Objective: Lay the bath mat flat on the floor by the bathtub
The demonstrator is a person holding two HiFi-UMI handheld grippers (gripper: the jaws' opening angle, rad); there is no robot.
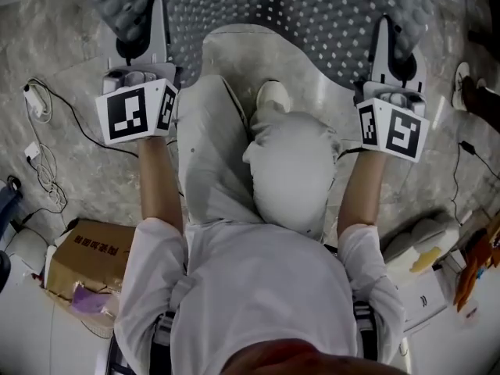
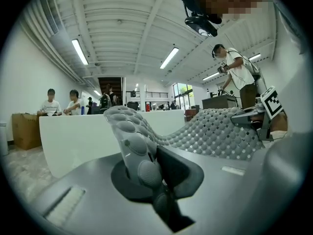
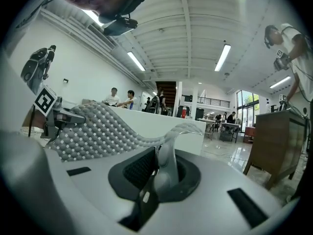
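The grey bath mat (image 1: 312, 14), covered in round bumps, hangs stretched across the top of the head view above the marble floor (image 1: 62, 61). My left gripper (image 1: 144, 36) is shut on its left corner and my right gripper (image 1: 393, 44) is shut on its right corner. In the left gripper view the jaws of the left gripper (image 2: 149, 169) pinch a folded mat edge, and the mat (image 2: 215, 133) runs right to the other gripper. The right gripper view shows the right gripper (image 3: 157, 171) clamped on a thin mat edge, with the mat (image 3: 102, 126) sagging away to the left.
A white bathtub wall (image 2: 73, 141) stands just beyond the mat. A cardboard box (image 1: 90, 256) and cables (image 1: 47, 162) lie at the left, shoes (image 1: 469, 92) at the right. A wooden cabinet (image 3: 279, 141) stands to the right. People sit and stand behind the tub.
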